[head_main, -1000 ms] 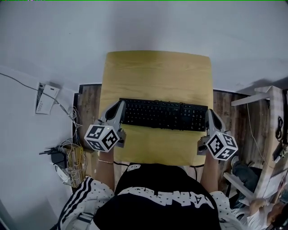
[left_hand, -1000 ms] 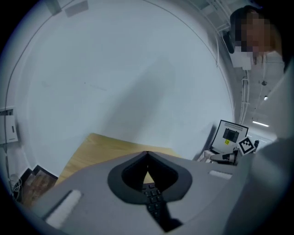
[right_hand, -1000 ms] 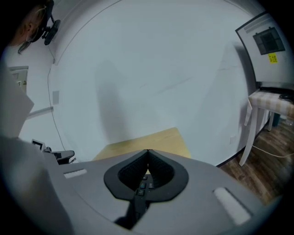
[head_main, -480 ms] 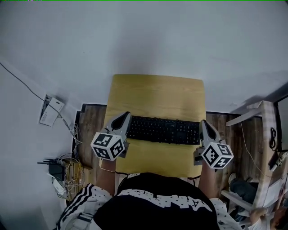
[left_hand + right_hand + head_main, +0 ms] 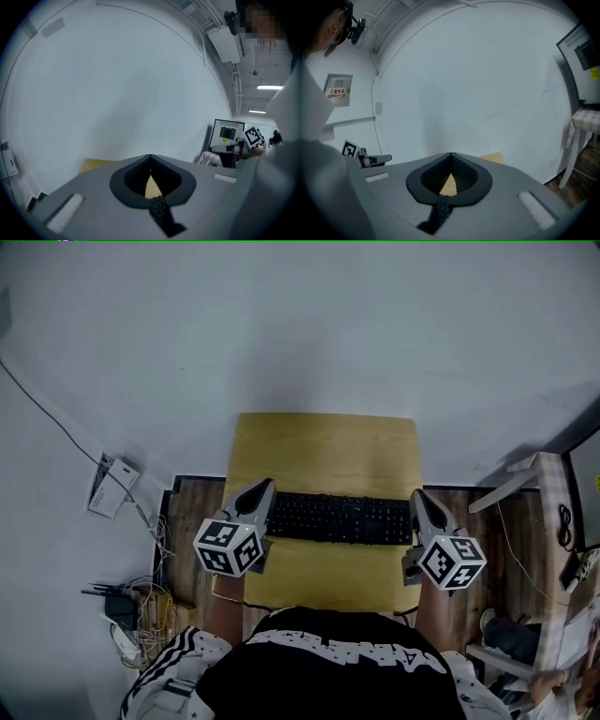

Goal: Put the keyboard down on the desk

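Observation:
A black keyboard [image 5: 339, 518] hangs level over the near half of the small wooden desk [image 5: 323, 446]. My left gripper [image 5: 262, 490] is shut on its left end and my right gripper [image 5: 417, 498] is shut on its right end. In the left gripper view the keyboard's end [image 5: 158, 206] sits pinched between the closed jaws of the left gripper [image 5: 150, 159], with a wedge of the desk [image 5: 93, 164] beyond. The right gripper view shows the same: keys [image 5: 442, 203] clamped in the right gripper [image 5: 451, 157]. Whether the keyboard touches the desk I cannot tell.
A white wall stands right behind the desk. On the floor at the left lie a white box [image 5: 111, 487] with a cable and a tangle of wires [image 5: 136, 601]. A pale wooden rack [image 5: 542, 521] stands to the right. Wooden floor shows on both sides.
The desk now looks smaller and lower in the head view and has sunk in both gripper views. Both grippers still clamp the keyboard, which sits nearer the desk's front edge.

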